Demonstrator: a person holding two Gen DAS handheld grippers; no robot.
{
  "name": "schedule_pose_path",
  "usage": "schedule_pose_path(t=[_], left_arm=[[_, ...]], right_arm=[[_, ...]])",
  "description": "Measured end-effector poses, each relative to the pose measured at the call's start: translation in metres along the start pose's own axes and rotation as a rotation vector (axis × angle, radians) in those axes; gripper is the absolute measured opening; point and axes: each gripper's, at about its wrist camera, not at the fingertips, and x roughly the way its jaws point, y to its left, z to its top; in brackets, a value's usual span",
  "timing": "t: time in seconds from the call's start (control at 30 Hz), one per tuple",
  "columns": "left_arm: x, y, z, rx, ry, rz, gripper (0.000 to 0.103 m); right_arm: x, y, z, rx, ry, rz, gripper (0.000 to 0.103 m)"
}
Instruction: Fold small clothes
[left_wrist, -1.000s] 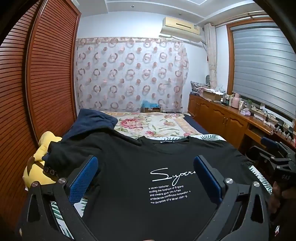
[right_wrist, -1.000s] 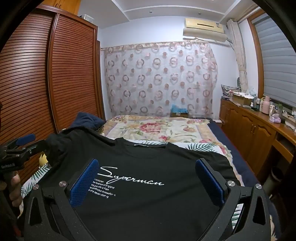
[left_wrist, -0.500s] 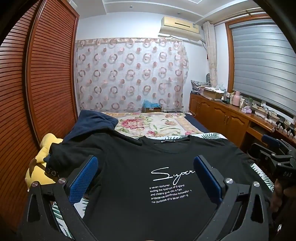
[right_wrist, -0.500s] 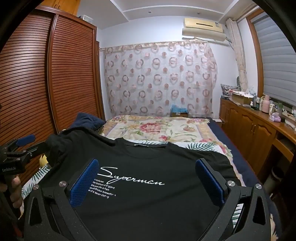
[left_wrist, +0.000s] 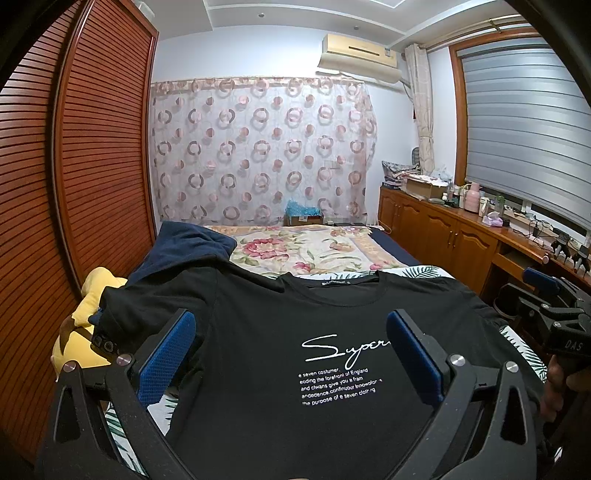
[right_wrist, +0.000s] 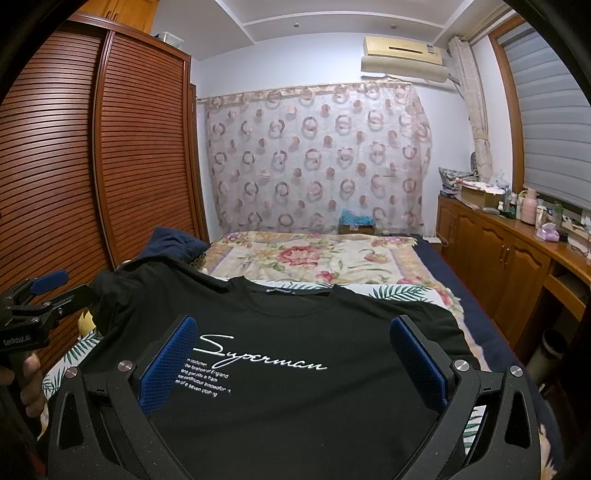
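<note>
Both tongs gape wide and hold nothing: the left tongs (left_wrist: 291, 350) hover over the chest print, the right tongs (right_wrist: 293, 354) over the same black T-shirt (right_wrist: 295, 398) from further to its right side. That shirt lies face up on the bed (right_wrist: 369, 258), collar toward the curtain (right_wrist: 317, 158), lettering showing. Its left sleeve (left_wrist: 147, 306) looks bunched up against the navy garment (left_wrist: 184, 247) and the yellow plush toy (left_wrist: 88, 317) beside it, while the right sleeve lies flatter. No fold looks begun yet, I'd say. To do this well, I'd pull that left sleeve out flat first, then pinch shoulder and hem along one side of the shirt, taking both layers of cloth. Thin jersey likely slips, so bite deep and carry the edge across the print in one smooth sweep.
</note>
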Motion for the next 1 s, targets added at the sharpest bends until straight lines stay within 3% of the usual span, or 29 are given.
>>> schedule_pose_path(t=[1.0], left_arm=[[-0.0002, -0.0011, -0.0002, 0.008, -0.003, 0.003, 0.103]], right_arm=[[-0.0001, 0.0006, -0.0002, 0.007, -0.003, -0.002, 0.103]])
